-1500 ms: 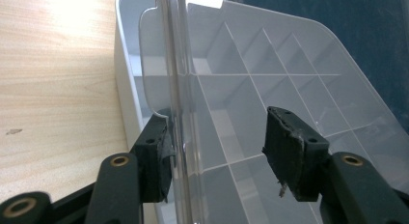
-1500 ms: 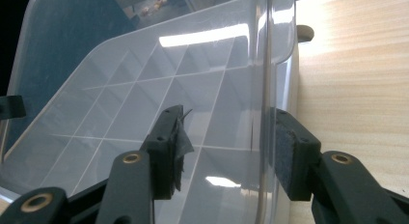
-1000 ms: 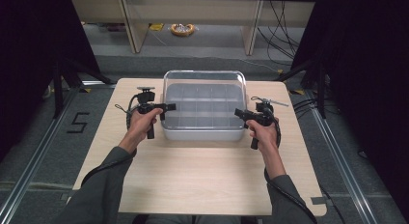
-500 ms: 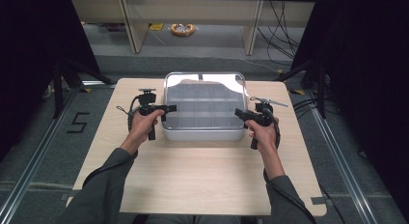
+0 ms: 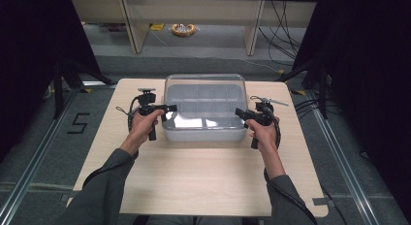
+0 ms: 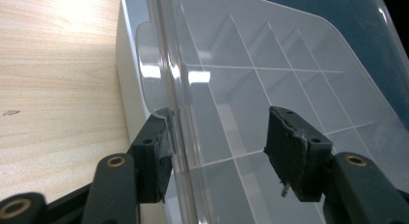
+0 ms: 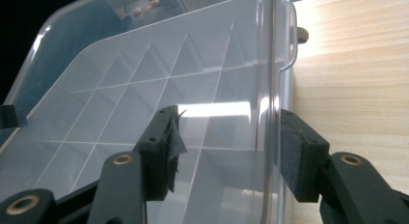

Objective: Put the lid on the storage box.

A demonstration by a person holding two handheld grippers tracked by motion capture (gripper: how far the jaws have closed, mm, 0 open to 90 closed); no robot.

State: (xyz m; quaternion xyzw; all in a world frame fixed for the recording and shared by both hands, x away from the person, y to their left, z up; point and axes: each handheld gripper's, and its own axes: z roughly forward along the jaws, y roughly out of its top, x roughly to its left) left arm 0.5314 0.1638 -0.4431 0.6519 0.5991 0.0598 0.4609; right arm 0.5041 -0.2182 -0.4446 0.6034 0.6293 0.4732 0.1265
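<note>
We hold both grippers, left gripper and right gripper, jaws apart astride the clear lid edges of the divided box; it looks light, stiff, slippery, best pinched at its rims.

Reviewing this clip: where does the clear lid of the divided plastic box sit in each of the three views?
High view: clear lid at table centre, raised over the box.
Left gripper view: lid spans centre and right, edge between the fingers.
Right gripper view: lid spans left and centre.
Shared landmark: divider grid.
</note>
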